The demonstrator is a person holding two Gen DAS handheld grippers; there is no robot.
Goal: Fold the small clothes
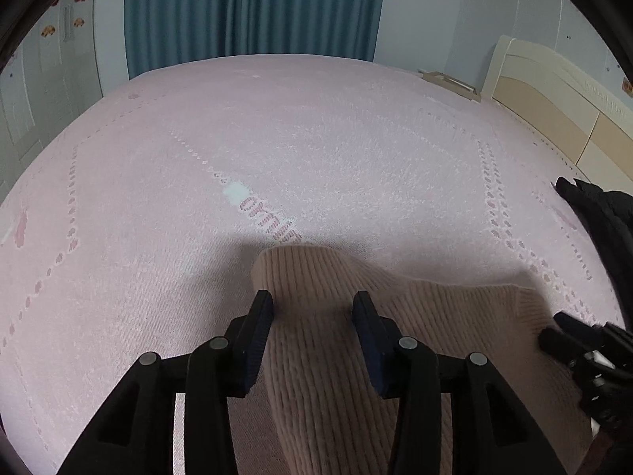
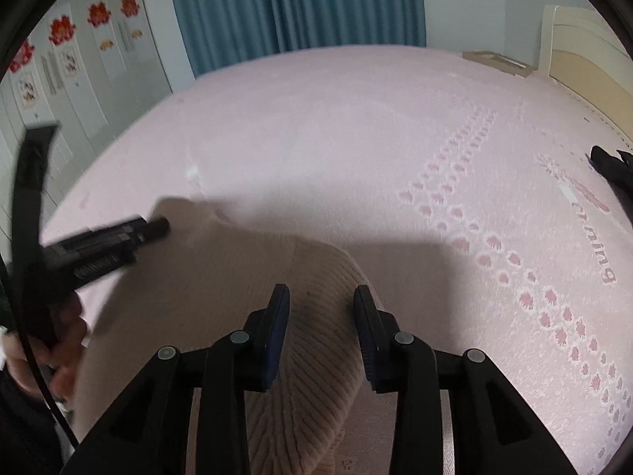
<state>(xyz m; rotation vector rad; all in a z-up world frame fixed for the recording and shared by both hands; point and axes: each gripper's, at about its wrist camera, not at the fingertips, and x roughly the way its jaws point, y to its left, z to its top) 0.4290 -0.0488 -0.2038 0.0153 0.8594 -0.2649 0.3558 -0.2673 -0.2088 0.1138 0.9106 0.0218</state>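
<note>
sweater (image 1: pixel 328 340): beige ribbed knit, lying on the near part of the bed (image 1: pixel 316 138), kinda bunched up rather than flat. One ribbed fold humps up and runs toward the camera in both wrist views.

left tool (image 1: pixel 312 304): jaws spread apart, one finger on each side of that ribbed fold, nothing pinched. Can't really tell if the pads touch the knit or just sit above it.

right tool (image 2: pixel 322 297): same deal, jaws apart, straddling a raised ribbed ridge of the sweater, not clamped on it.

tools vs each other: left tool shows up at the left edge of the right wrist view, tip over the far left corner of the sweater. Right tool's tip peeks in at the right edge of the left view, over the right end of the sweater.

bed: pink cover with little paw prints in rows and some pink lettering.

dark cloth (image 1: pixel 597 213): black garment on the bed's right side, well apart from the sweater.

curtain (image 1: pixel 253 12): teal, behind the far edge of the bed.

headboard (image 1: pixel 554 91): cream, far right.
</note>
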